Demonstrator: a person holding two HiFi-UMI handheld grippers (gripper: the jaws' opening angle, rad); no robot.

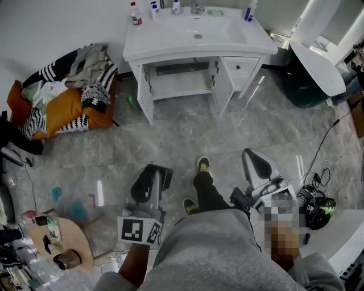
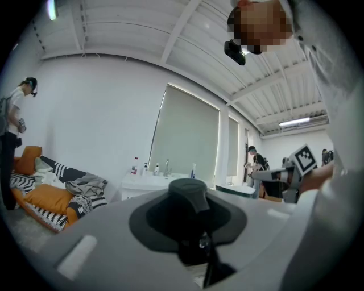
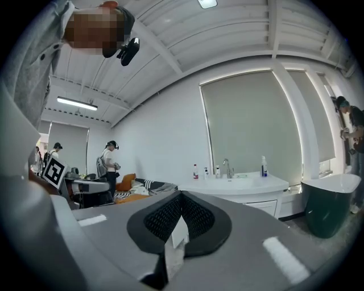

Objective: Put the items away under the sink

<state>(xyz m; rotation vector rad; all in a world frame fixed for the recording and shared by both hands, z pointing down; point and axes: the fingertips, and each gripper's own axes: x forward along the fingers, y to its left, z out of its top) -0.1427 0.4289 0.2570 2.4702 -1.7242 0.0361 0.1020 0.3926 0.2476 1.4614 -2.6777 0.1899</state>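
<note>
A white vanity sink [image 1: 170, 40] stands at the far end of the floor, its lower cabinet [image 1: 181, 85] open with a bare shelf inside. On its top stand a red-capped bottle [image 1: 135, 13], two small white bottles [image 1: 154, 9] and a blue bottle [image 1: 249, 10]. My left gripper [image 1: 157, 173] and right gripper [image 1: 253, 157] are held low by my legs, well short of the sink, both shut with nothing between the jaws. The left gripper view shows the left gripper [image 2: 191, 186] and the sink [image 2: 152, 182] far off. The right gripper view shows the right gripper [image 3: 181, 196] and the sink [image 3: 239, 185].
A heap of clothes on orange cushions [image 1: 62, 96] lies left of the sink. A small green thing [image 1: 131, 100] lies on the floor by the cabinet. A dark green bin [image 1: 304, 85] and a white tub [image 1: 318, 62] stand to the right. A round wooden table [image 1: 62, 238] is near left. Other people stand in the room.
</note>
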